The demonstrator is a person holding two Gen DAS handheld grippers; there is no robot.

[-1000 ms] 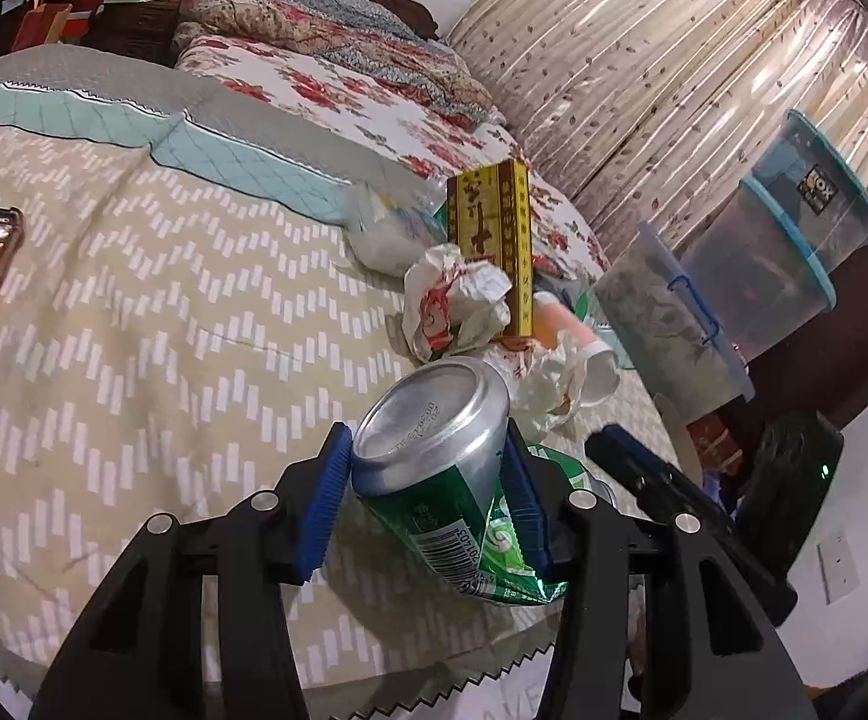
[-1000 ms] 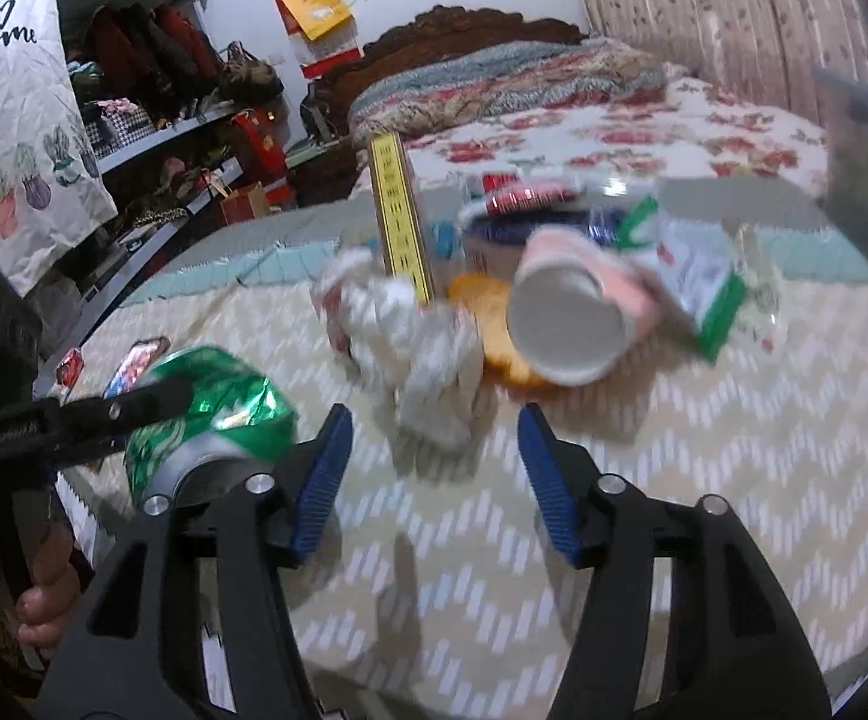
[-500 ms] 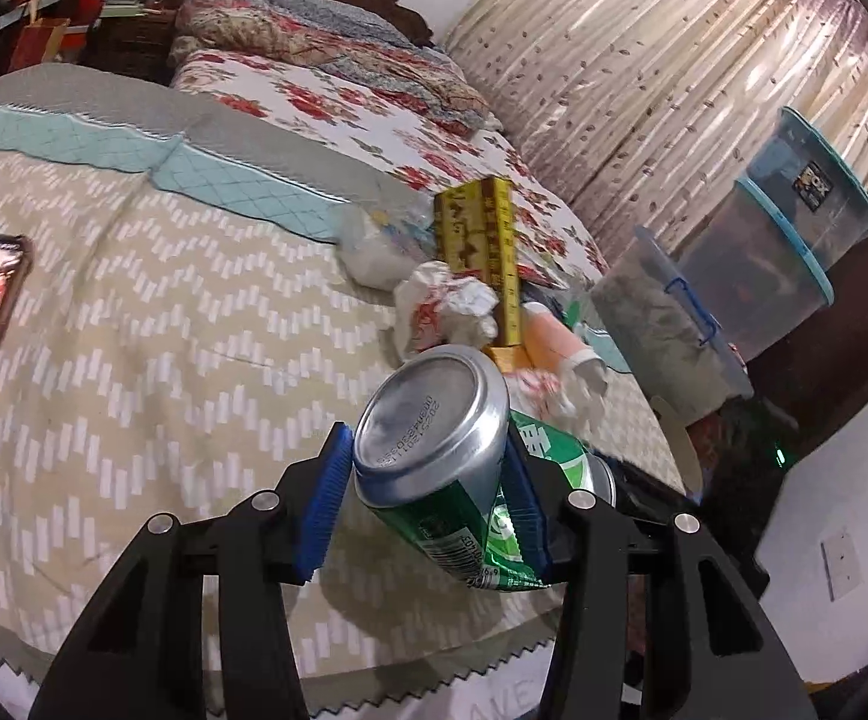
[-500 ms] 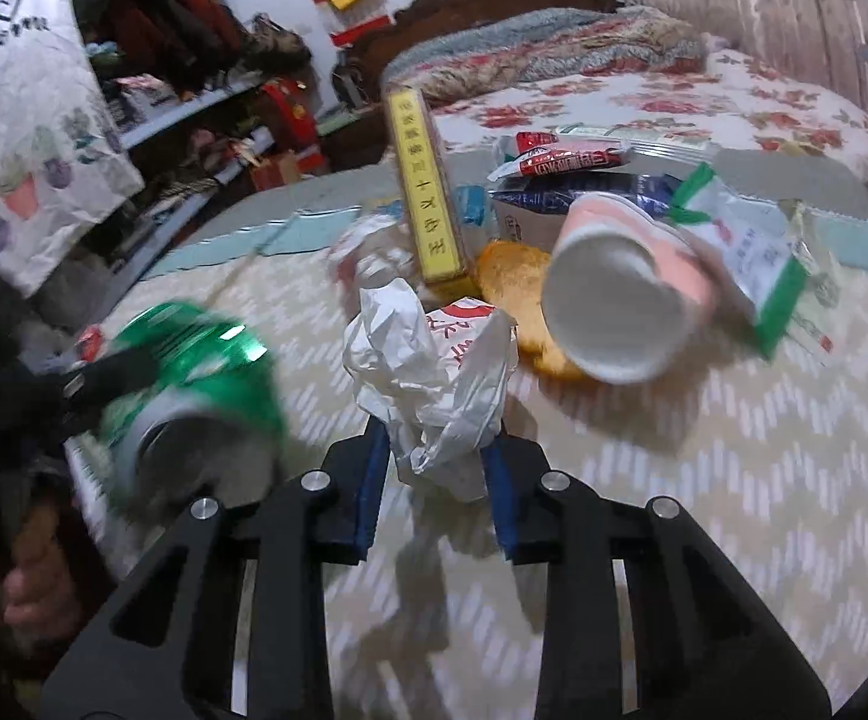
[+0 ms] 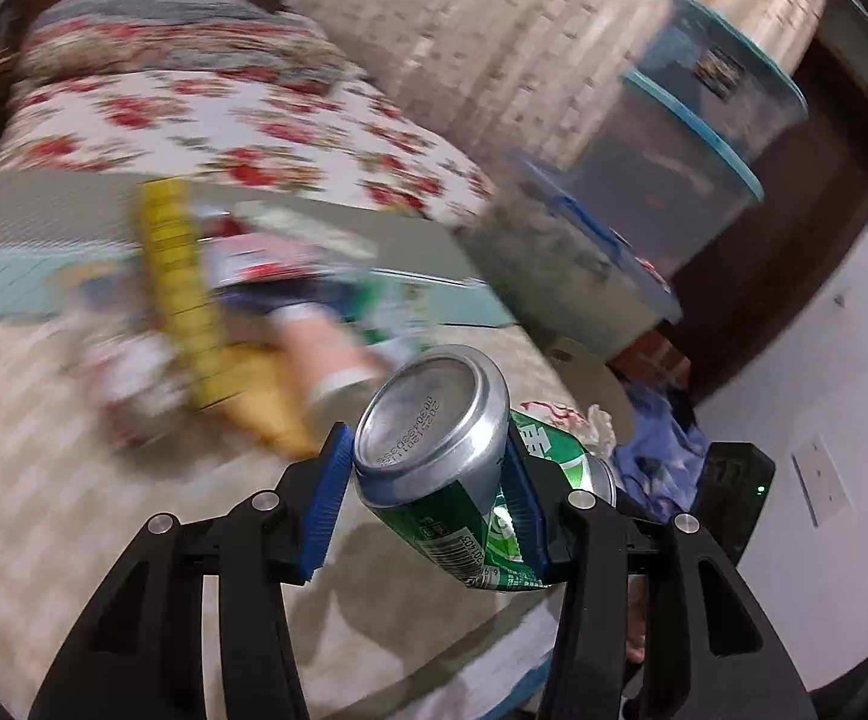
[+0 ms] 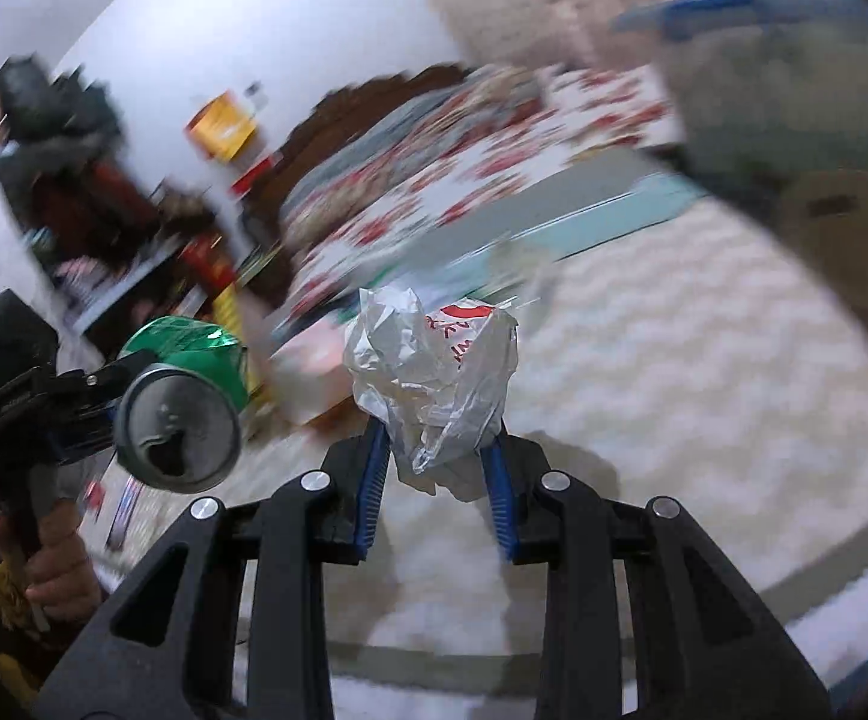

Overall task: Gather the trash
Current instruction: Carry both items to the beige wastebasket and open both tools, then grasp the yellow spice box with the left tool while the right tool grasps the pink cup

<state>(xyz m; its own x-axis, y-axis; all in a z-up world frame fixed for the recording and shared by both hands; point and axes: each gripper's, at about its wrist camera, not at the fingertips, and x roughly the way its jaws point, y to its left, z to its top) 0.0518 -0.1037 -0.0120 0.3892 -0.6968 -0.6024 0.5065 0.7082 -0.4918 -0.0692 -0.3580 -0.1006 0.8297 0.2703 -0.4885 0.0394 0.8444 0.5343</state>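
Note:
My left gripper (image 5: 428, 492) is shut on a dented green drink can (image 5: 440, 456) and holds it above the chevron-patterned bed cover (image 5: 74, 480). The can also shows in the right wrist view (image 6: 179, 414), off to the left. My right gripper (image 6: 434, 474) is shut on a crumpled white wrapper with red print (image 6: 434, 378), lifted off the cover. More trash lies blurred on the bed: a yellow box (image 5: 179, 294), a pink paper cup (image 5: 320, 354) and snack packets (image 5: 290, 264).
Stacked clear storage bins with blue lids (image 5: 662, 180) stand at the bed's right side. A black bin (image 5: 734, 492) and blue cloth (image 5: 656, 450) sit on the floor by a white wall. Cluttered shelves (image 6: 104, 210) are at far left.
My right gripper closed on the crumpled wrapper and lifted it off the bed. Both grippers swung to the right, the left still holding the can.

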